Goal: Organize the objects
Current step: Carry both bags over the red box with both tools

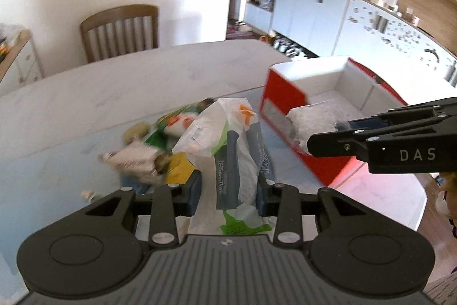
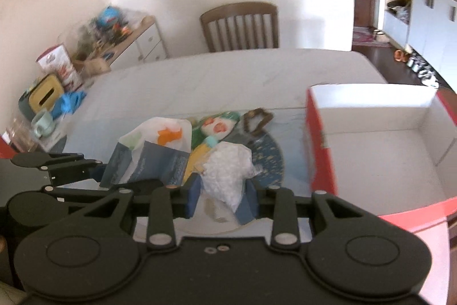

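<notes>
- Gripping a crumpled white plastic bag (image 1: 228, 156) with grey-blue print and green and orange patches, the left gripper (image 1: 230, 190) has its blue pads pressed against the bag's thin, wrinkled sides; the bag stands up between the fingers above the table (image 1: 142, 82).
- The right gripper (image 2: 221, 199) is clenched on a clear pouch (image 2: 228, 170) of pale, pebbly, crinkled film, which bulges upward out of the blue pads.
- In the left wrist view that pouch (image 1: 311, 123) hangs at the near red wall of the box (image 1: 285, 93), over its edge.
- The box is cardboard, red outside and plain white inside, open-topped with straight walls; its floor looks bare in the right wrist view (image 2: 385, 162).
- A loose pile (image 1: 160, 145) lies on the table just left of the bag: soft packets in green, yellow and white, blurred, so finer detail cannot be told.
- A round dark blue mat (image 2: 268, 159) with pale speckles lies beneath the pile, beside the box's red wall.
- The table is smooth, pale and rounded at the corners; its far half is open up to the slatted wooden chair (image 1: 122, 30).
- At the table's left edge, in the right wrist view, stand a yellow-topped tissue box (image 2: 42, 97) and a pale mug (image 2: 42, 122).
- The two grippers sit close together, the left one's fingers (image 2: 71, 170) just beside the right's.
</notes>
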### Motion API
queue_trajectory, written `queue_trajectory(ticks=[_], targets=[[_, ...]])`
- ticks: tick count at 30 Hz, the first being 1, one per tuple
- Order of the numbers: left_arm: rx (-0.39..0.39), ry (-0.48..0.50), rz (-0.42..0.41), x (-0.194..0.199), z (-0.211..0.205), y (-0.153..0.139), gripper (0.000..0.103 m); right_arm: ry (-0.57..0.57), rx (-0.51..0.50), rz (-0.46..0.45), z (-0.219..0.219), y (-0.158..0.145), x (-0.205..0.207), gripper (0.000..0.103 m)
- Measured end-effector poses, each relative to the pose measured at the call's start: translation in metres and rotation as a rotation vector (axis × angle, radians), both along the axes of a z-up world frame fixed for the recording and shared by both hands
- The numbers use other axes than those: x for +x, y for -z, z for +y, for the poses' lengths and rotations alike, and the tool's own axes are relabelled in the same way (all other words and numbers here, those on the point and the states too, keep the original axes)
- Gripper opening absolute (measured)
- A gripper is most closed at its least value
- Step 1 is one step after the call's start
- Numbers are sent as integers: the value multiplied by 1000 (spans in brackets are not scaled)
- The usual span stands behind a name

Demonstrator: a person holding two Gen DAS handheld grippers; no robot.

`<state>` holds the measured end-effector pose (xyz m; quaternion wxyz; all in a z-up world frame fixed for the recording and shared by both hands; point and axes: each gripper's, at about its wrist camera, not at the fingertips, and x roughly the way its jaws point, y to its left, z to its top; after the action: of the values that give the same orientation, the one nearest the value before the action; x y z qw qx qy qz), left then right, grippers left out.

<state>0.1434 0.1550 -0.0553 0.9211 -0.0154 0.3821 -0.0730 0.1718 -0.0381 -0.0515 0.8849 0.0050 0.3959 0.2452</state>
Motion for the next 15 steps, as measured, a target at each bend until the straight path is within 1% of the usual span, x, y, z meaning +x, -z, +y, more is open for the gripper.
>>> queue_trajectory(ticks=[6,10,11,15], targets=[[11,58,-22,16,-37,-16,37,49,17,-31,-35,-10,4,33],[22,68,-31,26,-61,-25,37,67,25,-49,-60,-14,10,33],[18,67,-31,24,-65,-25,37,71,25,-50,-66,-15,12,33],[8,66,-18,35,-87,-28,37,82,26,-51,-91,-16,19,33]])
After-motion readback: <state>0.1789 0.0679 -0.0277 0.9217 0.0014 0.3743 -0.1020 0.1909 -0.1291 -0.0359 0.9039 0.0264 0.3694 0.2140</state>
